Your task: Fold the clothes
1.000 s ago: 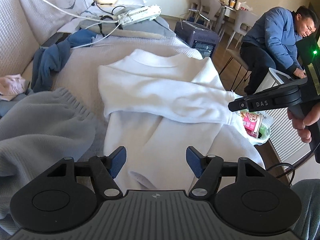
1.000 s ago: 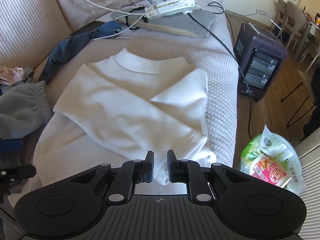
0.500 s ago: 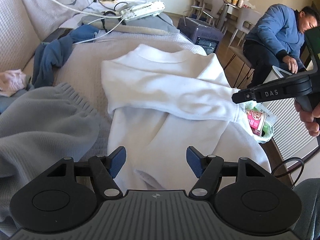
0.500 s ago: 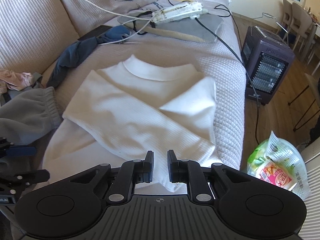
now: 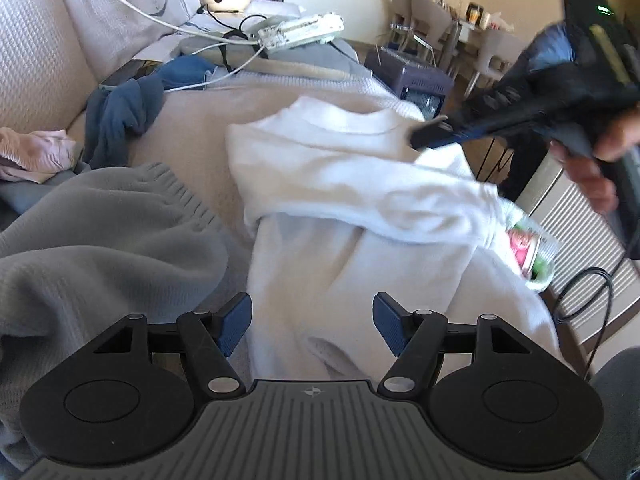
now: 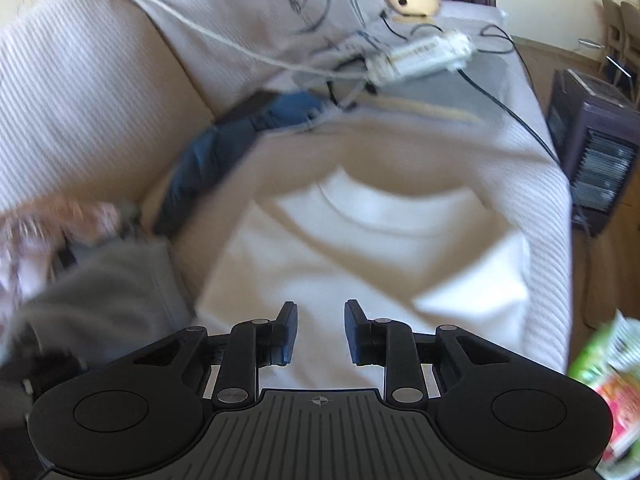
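A white sweater lies flat on the beige sofa seat, both sleeves folded across its chest; it also shows, blurred, in the right wrist view. My left gripper is open and empty, hovering over the sweater's hem. My right gripper is open and empty above the sweater's lower body. In the left wrist view the right gripper hangs over the sweater's right shoulder, blurred by motion.
A grey knit garment lies left of the sweater, with a dark blue garment and a pink one behind. A power strip and cables lie at the back. A snack bag and a heater are to the right.
My right gripper has let go of the sleeve cuff, opened, and moved up and forward over the sweater's shoulder. The sleeve now rests across the chest. My left gripper stayed open and almost still.
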`<state>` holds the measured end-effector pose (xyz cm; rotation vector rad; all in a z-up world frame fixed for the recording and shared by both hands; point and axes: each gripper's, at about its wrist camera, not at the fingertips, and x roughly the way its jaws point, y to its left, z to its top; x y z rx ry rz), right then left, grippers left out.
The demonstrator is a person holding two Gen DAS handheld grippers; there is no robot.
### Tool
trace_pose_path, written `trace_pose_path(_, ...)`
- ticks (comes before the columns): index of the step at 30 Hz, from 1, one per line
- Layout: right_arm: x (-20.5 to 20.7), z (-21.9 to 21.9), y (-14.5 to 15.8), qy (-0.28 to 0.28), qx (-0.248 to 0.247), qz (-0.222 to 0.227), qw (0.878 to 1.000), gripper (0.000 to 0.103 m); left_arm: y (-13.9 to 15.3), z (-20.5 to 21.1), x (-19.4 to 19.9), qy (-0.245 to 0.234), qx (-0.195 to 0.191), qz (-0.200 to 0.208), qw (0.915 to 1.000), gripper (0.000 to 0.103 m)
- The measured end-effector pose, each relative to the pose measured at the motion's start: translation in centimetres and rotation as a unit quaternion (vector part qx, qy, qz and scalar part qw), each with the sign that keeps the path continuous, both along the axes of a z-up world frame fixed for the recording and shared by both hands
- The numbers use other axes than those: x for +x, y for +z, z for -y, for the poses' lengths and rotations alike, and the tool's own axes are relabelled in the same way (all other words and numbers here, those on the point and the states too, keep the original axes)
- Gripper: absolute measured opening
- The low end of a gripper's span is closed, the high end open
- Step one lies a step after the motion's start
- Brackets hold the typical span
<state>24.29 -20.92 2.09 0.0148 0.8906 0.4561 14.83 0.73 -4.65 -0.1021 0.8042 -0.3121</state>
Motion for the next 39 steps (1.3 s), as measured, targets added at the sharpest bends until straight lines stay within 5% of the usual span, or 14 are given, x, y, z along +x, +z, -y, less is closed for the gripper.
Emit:
trace_pose_path(8, 5.3, -6.4, -0.3, 0.06, -0.04, 0.011, 0.997, 0.027, 0.2, 1.3, 2.7, 0.007, -0.027, 0.033, 0.9991, 0.061)
trace_pose_path(11, 7.1, -8.9, -1.2, 0.081, -0.043, 0.003, 0.996, 0.027, -0.5, 2.0, 4.7, 0.026, -0.005, 0.023, 0.9994, 0.04)
trace_pose_path(14, 8.8, -11.1, -2.2, 0.097, -0.048, -0.012, 0.994, 0.027, -1.8, 1.7, 6.3, 0.044, 0.01, -0.002, 0.999, 0.033)
trace_pose_path(18, 10.6, -13.6, -4.2, 0.109, -0.069, -0.014, 0.992, 0.044, -4.1, 1.0, 7.3, 0.061, 0.051, -0.026, 0.9965, 0.031)
trace_pose_path(22, 12.2, -15.2, -6.8, 0.104, -0.098, -0.038, 0.989, 0.049, -4.7, 0.7, 7.7, 0.056, 0.043, -0.031, 0.997, 0.025)
trace_pose_path(23, 12.4, -15.3, -7.3, 0.103, -0.098, -0.043, 0.989, 0.048, -4.6, 0.6, 7.7, 0.056, 0.038, -0.029, 0.9973, 0.019)
trace_pose_path(27, 12.5, -14.5, -7.2, 0.085, -0.074, -0.037, 0.993, 0.014, -4.0, 0.2, 7.6, 0.063, 0.007, -0.024, 0.9977, 0.012)
trace_pose_path(32, 13.0, -12.4, -4.7, 0.069, -0.018, -0.023, 0.997, 0.012, -2.3, -0.3, 6.5, 0.066, 0.017, 0.019, 0.9975, 0.012)
trace_pose_path(34, 13.3, -11.9, -3.7, 0.066, 0.002, -0.016, 0.998, 0.012, -1.9, 0.0, 6.3, 0.066, 0.044, 0.038, 0.9961, 0.015)
trace_pose_path(39, 15.1, -11.5, -5.2, 0.017, 0.014, -0.028, 0.999, 0.012, -5.8, 3.3, 6.4, 0.025, 0.195, 0.063, 0.9785, 0.02)
